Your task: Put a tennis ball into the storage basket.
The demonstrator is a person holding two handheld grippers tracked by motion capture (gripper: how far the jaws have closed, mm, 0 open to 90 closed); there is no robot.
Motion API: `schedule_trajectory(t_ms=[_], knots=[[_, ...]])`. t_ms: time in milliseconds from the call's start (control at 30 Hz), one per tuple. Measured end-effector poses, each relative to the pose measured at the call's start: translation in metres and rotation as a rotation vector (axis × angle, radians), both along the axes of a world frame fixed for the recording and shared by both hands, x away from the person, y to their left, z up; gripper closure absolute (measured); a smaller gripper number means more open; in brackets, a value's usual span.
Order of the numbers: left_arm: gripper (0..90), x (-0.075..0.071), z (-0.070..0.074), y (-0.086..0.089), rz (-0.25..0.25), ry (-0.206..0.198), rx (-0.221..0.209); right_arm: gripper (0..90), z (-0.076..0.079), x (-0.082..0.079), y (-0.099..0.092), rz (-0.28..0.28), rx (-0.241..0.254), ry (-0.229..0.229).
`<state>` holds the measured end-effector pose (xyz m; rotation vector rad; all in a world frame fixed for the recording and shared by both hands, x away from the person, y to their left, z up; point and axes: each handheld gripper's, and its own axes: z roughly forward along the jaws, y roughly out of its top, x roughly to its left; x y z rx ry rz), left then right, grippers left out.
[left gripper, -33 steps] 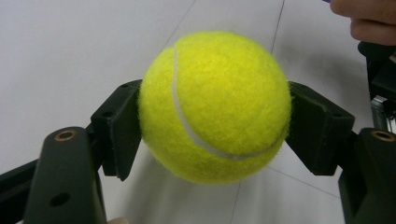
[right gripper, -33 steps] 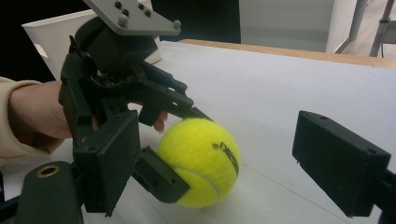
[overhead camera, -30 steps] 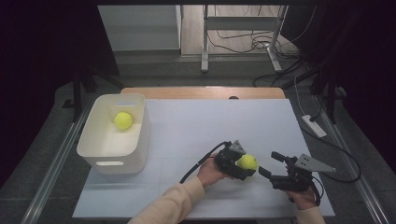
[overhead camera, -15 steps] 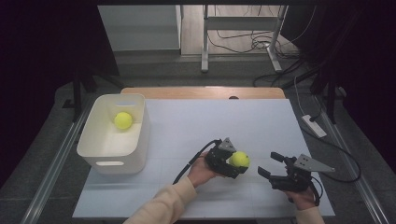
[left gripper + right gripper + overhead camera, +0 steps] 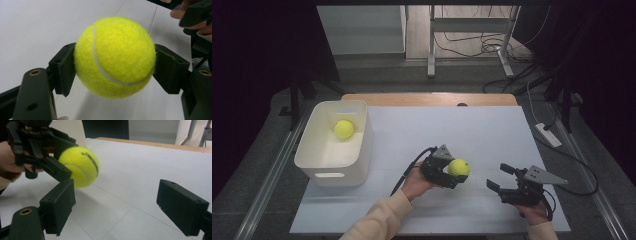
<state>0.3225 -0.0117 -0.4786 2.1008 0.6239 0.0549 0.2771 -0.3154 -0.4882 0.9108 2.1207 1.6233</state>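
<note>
Left gripper (image 5: 454, 172) clamped on a yellow ball (image 5: 458, 167), held just above the white bench (image 5: 472, 130), near centre. Right gripper (image 5: 501, 177) near right, jaws apart, empty. Far left: white bin (image 5: 332, 172) containing second ball (image 5: 344, 129).

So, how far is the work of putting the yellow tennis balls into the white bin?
Done: one yellow tennis ball lies inside the white plastic bin. In hand: the left claw is shut on a second yellow tennis ball, lifted off the white table. The right claw stands open and holds nothing. Left: probably to carry this ball over to the bin and release it.
</note>
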Motion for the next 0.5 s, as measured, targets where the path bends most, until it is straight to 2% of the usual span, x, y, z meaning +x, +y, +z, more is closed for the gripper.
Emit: schedule_trajectory(t_ms=[267, 500], knots=[[27.5, -0.003, 0.005, 0.013, 0.013, -0.013, 0.011, 15.5, 0.000, 0.000, 0.004, 0.002, -0.007, 0.001], [27.5, -0.004, 0.009, 0.019, 0.023, -0.017, -0.003, 15.5, 0.000, -0.001, 0.005, 0.006, -0.010, -0.002]])
